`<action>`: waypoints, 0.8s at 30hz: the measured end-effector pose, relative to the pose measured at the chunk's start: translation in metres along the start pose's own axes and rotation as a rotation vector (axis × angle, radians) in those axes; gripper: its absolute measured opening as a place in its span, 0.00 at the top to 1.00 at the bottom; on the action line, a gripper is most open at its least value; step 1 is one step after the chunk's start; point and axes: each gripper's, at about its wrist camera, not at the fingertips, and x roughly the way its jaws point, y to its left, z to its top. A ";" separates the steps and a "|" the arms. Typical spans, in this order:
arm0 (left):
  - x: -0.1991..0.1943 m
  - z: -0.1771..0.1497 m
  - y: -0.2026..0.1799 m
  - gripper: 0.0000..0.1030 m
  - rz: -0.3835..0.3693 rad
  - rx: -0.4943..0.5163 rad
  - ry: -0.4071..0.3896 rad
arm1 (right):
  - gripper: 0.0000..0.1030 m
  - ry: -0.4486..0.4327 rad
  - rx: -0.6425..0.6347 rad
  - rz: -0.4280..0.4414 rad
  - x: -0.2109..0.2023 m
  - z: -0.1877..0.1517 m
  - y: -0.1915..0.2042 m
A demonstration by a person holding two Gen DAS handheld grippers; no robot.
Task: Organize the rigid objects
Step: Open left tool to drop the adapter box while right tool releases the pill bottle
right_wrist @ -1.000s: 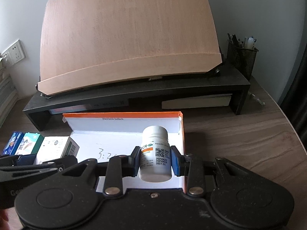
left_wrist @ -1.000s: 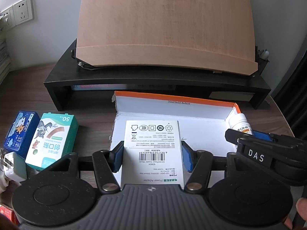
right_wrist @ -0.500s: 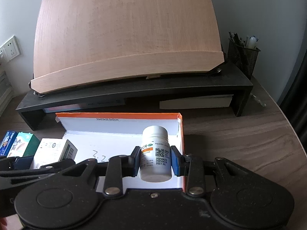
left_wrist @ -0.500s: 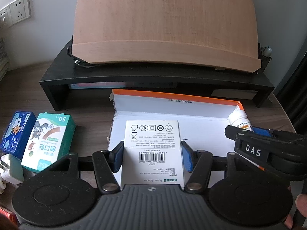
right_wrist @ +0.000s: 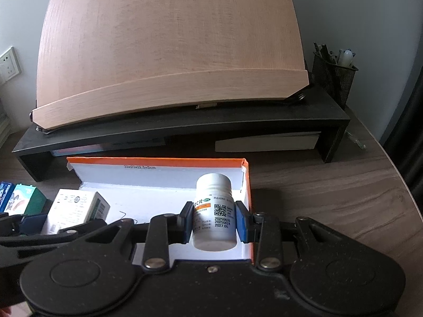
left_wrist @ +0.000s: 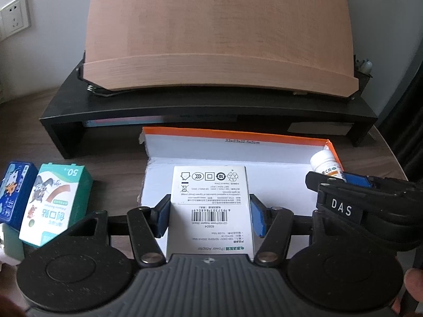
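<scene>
A white power adapter box (left_wrist: 208, 200), barcode face up, sits over the left of an open orange-edged white carton (left_wrist: 238, 138); a white pill bottle (right_wrist: 214, 211), upright with printed label and QR code, stands at the carton's right end. A green plaster box (left_wrist: 55, 203) and a blue box (left_wrist: 13, 192) lie side by side on the tabletop (right_wrist: 330, 192), left of the carton.

My 2 wrist cams sit just behind my fingers, both angled down across the desk toward the back wall. Left cam looks along my left gripper (left_wrist: 210, 216) at the left end of the orange-edged tray (left_wrist: 238, 133), close up. Right cam looks along my right gripper (right_wrist: 213, 222) at the tray's right end (right_wrist: 246, 185). Both share the tray, the black riser (left_wrist: 201, 108), the wooden board (right_wrist: 169, 60), and each catches the other gripper at its edge.
</scene>
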 end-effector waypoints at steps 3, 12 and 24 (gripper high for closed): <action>0.002 0.000 -0.001 0.42 -0.025 0.001 0.008 | 0.59 -0.015 -0.008 -0.011 -0.003 0.000 0.000; -0.017 -0.004 0.001 0.33 -0.049 -0.002 -0.015 | 0.54 -0.059 -0.002 -0.006 -0.028 0.001 0.001; -0.078 -0.034 0.039 0.13 0.019 -0.053 -0.075 | 0.19 -0.095 0.037 0.027 -0.076 -0.022 0.025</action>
